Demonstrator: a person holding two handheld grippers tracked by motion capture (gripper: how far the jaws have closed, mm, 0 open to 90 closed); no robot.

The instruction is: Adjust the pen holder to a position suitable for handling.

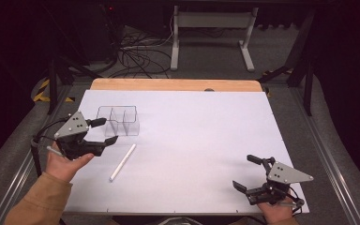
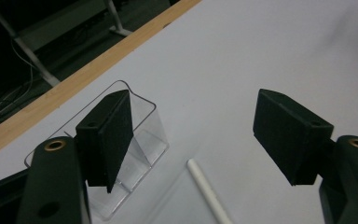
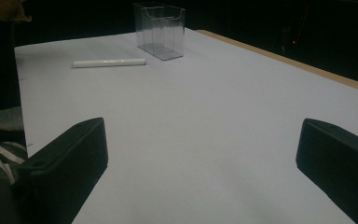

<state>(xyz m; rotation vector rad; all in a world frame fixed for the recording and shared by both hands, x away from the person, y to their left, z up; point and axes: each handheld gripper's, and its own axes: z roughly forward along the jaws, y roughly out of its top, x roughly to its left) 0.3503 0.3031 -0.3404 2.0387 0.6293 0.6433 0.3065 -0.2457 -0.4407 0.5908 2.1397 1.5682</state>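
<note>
Clear glossy plastic organizer (image 1: 118, 120)

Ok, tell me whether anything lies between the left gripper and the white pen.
Nothing visible does. The left gripper hangs with its jaws open beside the clear organizer, and the white pen lies flat on bare white table just past the jaws. The organizer stands off to one side, not in the way.

A white sheet (image 1: 197, 140) covers the wooden desk (image 1: 168, 85). On it stand a clear divided holder (image 1: 118, 121) and, just beside it, a white pen (image 1: 123, 162).
</note>
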